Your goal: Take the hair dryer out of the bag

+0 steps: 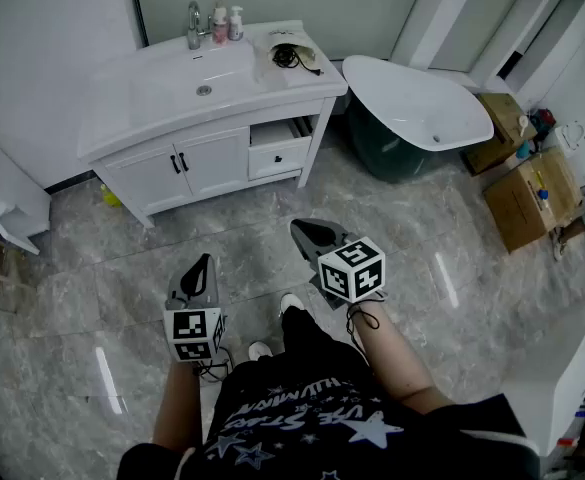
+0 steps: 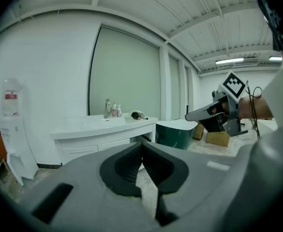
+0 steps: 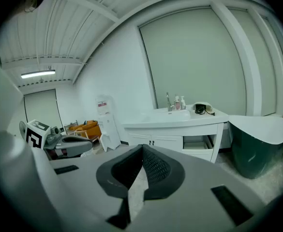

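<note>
A dark hair dryer (image 1: 290,56) lies in a pale, see-through bag (image 1: 275,41) at the right end of the white vanity top (image 1: 162,93), far from both grippers. The bag also shows small in the left gripper view (image 2: 138,114) and in the right gripper view (image 3: 202,108). My left gripper (image 1: 204,261) is held over the floor in front of the person, shut and empty. My right gripper (image 1: 298,227) hangs a little farther ahead and to the right, also shut with nothing in it. Both point toward the vanity, slightly downward.
A faucet and small bottles (image 1: 217,23) stand behind the sink. A vanity drawer (image 1: 277,133) is pulled open. A white-and-green bathtub (image 1: 417,103) stands right of the vanity, cardboard boxes (image 1: 532,193) beyond it. A white stand (image 1: 7,198) is at the left wall.
</note>
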`<state>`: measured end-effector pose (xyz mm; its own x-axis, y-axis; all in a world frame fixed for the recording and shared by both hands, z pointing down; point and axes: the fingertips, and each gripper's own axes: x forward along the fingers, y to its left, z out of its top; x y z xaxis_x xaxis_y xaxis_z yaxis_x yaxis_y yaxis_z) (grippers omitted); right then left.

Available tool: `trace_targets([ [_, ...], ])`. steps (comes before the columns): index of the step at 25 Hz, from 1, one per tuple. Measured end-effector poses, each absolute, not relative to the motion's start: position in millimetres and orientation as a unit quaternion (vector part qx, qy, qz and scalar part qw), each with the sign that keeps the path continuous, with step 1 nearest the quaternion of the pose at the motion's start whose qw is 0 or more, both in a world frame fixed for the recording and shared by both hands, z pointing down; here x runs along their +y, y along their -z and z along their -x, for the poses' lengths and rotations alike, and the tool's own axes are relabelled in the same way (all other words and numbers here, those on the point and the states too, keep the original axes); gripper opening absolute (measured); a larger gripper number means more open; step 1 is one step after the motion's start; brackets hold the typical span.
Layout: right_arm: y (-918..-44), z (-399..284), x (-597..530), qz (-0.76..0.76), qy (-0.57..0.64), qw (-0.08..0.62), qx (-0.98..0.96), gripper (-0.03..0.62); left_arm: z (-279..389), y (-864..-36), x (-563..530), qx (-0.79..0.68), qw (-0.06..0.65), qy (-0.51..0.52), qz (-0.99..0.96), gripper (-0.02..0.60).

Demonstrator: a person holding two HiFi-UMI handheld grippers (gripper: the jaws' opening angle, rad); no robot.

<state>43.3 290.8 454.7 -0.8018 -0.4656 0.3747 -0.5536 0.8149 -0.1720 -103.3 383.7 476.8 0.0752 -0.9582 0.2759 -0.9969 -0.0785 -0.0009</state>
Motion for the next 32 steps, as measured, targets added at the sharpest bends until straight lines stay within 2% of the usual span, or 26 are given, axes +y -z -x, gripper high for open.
trace_targets([
  [14,-466.9,-48.4,322.2,-0.276,-0.135,0.177,-0.935,0.002,95.5,-490.1,422.5,-0.662,0.113,-0.091,-0.735,0.021],
  [24,-451.4,-61.0,292.3,-0.321,-0.15,0.128,-0.926,0.003,98.4,-475.1,400.4,-0.671,0.094,-0.071,-0.732,0.025],
  [25,-453.3,-61.5,285.7,-0.324,-0.159,0.125,-0.924,0.012,97.5,-475.4,396.1,-0.669,0.093,-0.072,-0.733,0.028],
  [26,-455.5,-61.0,278.5,-0.324,-0.169,0.124,-0.922,0.062,96.5,-476.5,391.3,-0.667,0.094,-0.074,-0.735,0.039],
  [27,-457.8,-59.5,270.6,-0.322,-0.177,0.124,-0.922,0.118,95.7,-478.4,385.8,-0.665,0.097,-0.077,-0.736,0.094],
  [28,-460.0,-57.3,261.7,-0.32,-0.183,0.124,-0.921,0.147,95.7,-480.7,379.4,-0.664,0.1,-0.081,-0.737,0.172],
  [29,-461.9,-54.9,251.6,-0.317,-0.188,0.125,-0.921,0.164,96.7,-483.0,371.9,-0.664,0.102,-0.084,-0.736,0.202],
  [32,-465.1,-48.3,216.0,-0.312,-0.195,0.123,-0.922,0.238,103.3,-487.8,343.9,-0.672,0.109,-0.089,-0.727,0.239],
])
